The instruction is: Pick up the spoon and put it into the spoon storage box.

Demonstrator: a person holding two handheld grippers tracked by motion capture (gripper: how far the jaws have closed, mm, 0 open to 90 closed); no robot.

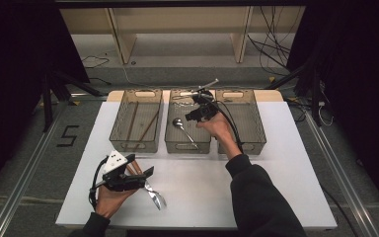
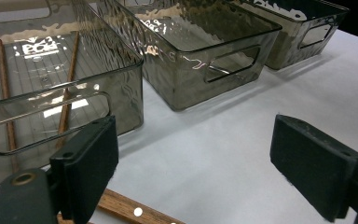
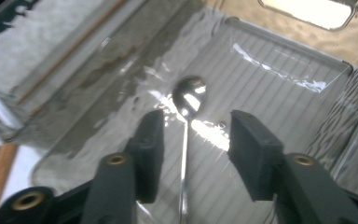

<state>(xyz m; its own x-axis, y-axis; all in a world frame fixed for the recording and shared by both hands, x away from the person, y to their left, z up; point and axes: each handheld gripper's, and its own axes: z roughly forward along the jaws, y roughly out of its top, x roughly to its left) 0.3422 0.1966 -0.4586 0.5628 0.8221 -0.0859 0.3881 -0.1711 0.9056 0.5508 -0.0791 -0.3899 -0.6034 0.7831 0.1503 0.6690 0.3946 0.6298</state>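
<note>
A dark room surrounds the scene, with pale wooden shelving [image 1: 177,29] at twelve o'clock, loose cables on the grey floor [image 1: 325,163] and metal rails running down either side. The white bench [image 1: 202,192] fills the middle, its surface bare and matte apart from the things on it. Three smoky clear bins stand side by side along its far edge: the left bin [image 1: 136,120] holds thin wooden sticks, the middle bin [image 1: 188,143] holds a metal spoon [image 1: 183,129], and the right bin [image 1: 249,121] sits at two o'clock. The right claw [image 3: 195,140] hangs over the middle bin, its jaws parted and released, the spoon lying on the bin floor in the gap between them, bowl pointing away, untouched by either pad. The left claw [image 2: 193,163] rests low at seven o'clock on the bench, jaws spread wide and gripping nothing, with wood-handled cutlery [image 1: 148,190] lying just beside it.
</note>
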